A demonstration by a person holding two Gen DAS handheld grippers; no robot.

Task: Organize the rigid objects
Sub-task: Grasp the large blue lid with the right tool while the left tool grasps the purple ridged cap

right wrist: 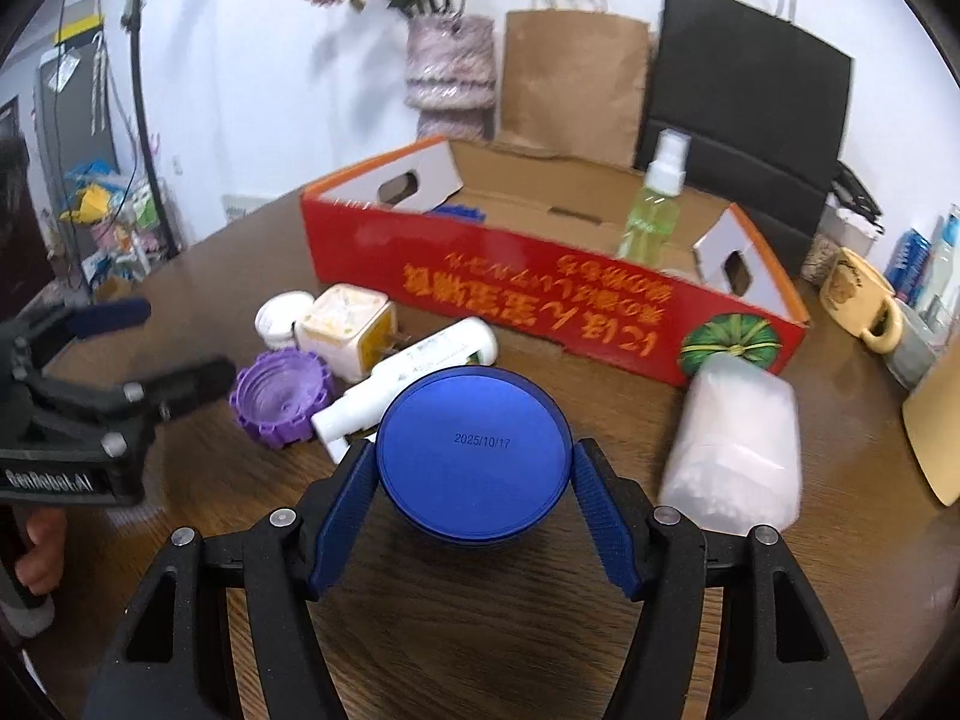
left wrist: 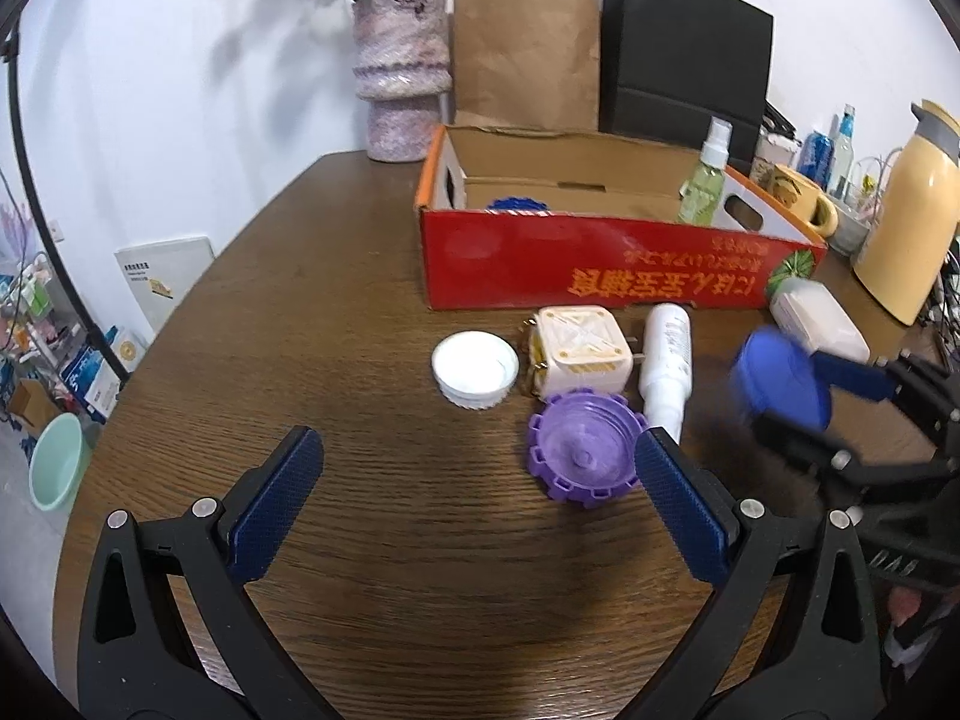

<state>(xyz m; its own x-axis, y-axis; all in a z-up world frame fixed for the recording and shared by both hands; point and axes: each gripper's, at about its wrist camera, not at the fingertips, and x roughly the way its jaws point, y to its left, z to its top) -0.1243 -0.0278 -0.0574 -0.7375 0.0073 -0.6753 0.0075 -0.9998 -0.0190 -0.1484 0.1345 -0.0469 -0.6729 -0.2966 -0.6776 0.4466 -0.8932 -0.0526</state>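
Observation:
My right gripper (right wrist: 474, 459) is shut on a round blue tin (right wrist: 474, 414) with a date printed on its face, held just above the brown table. In the left wrist view the blue tin (left wrist: 780, 381) hangs at the right in that gripper (left wrist: 804, 405). My left gripper (left wrist: 477, 444) stands open and empty, its right finger beside a purple toothed cap (left wrist: 585, 456). Behind the cap lie a white lid (left wrist: 474, 369), a cream cube plug (left wrist: 579, 348) and a white bottle (left wrist: 663, 366) on its side. The red cardboard box (left wrist: 600, 264) holds a green spray bottle (left wrist: 708, 180) and a blue toothed cap (left wrist: 519, 205).
A white translucent container (right wrist: 735, 438) lies right of the tin, near the box corner. Behind the box stand a vase (left wrist: 402, 78), a brown paper bag (left wrist: 525, 54) and a black bag (left wrist: 684, 42). A mug (right wrist: 861, 300) and a yellow flask (left wrist: 906, 222) crowd the right edge.

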